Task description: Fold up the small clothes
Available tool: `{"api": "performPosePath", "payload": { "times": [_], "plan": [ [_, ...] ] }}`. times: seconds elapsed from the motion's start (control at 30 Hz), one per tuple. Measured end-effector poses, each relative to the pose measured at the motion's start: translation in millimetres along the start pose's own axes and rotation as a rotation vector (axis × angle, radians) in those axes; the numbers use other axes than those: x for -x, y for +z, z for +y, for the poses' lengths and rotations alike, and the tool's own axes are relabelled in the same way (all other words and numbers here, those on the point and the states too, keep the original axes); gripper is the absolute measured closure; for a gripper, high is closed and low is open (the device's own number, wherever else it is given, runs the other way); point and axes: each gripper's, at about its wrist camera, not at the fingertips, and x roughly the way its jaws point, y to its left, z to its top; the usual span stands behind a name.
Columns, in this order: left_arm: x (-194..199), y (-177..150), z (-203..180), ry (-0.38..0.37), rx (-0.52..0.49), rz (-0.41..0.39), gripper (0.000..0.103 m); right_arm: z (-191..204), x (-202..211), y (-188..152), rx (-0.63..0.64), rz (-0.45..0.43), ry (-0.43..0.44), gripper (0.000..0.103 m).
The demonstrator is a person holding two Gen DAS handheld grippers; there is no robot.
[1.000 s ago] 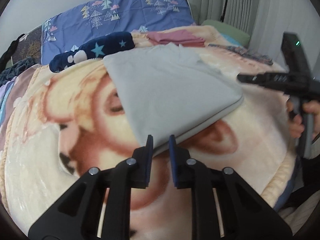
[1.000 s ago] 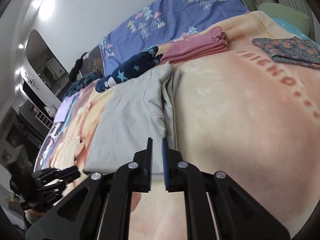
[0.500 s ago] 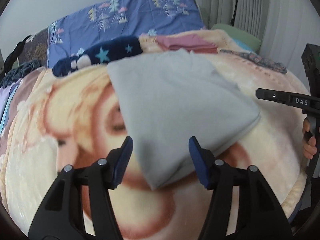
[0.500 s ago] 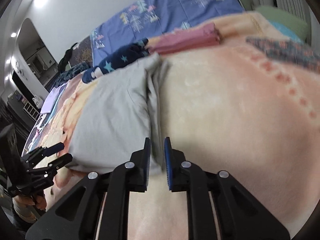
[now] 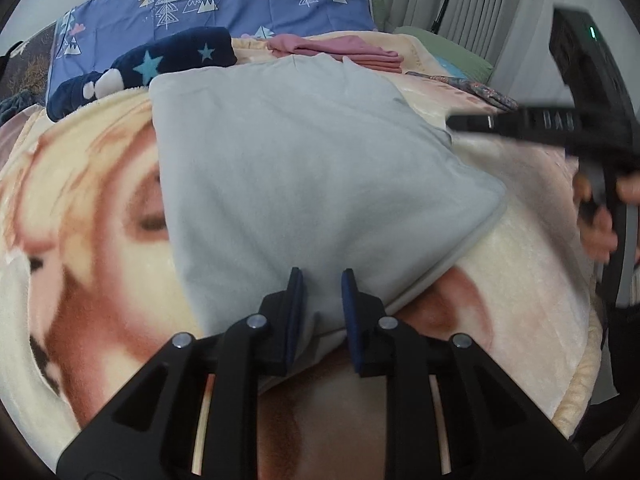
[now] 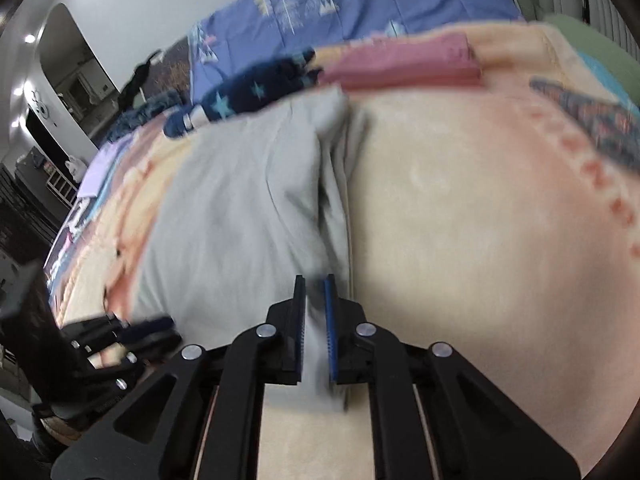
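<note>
Motion blur smears the whole right wrist view, so the grey garment (image 6: pixel 240 216) between the right tongs (image 6: pixel 314 322) has no readable edge; the left tongs (image 5: pixel 320 316) cover that garment's near corner; the other tongs at their right are blurred

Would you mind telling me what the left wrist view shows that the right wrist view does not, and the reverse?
Only the left wrist view shows the sleeping face printed on the blanket and the curtains. Only the right wrist view shows the doorway and the grey garment's bunched folded edge. Both show the grey garment, the star-print navy item, the pink folded stack, the left gripper and the right gripper.
</note>
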Motion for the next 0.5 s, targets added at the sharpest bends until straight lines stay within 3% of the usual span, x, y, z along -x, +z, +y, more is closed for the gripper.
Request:
{"api": "performPosePath", "payload": {
  "times": [0.13,0.33,0.37,0.4,0.5],
  "plan": [
    [2,-3,-5,0.016,-0.015,-0.015,0.082,0,-15,48,-0.003,-0.024,0.007,0.070],
    [3,-6,-3,0.004,-0.004,-0.027,0.082,-18,-90,104,-0.118,0.077,0.038,0.069],
    [3,-6,-3,0.000,-0.002,-0.028,0.082,-14,-97,107,-0.096,0.078,0.054,0.072],
    [3,-6,-1,-0.004,0.001,-0.028,0.082,-8,-98,110,-0.063,0.069,0.056,0.102],
    [2,-5,1,-0.018,0.010,-0.030,0.082,-3,-68,117,-0.011,-0.092,0.101,0.101]
  ]
}}
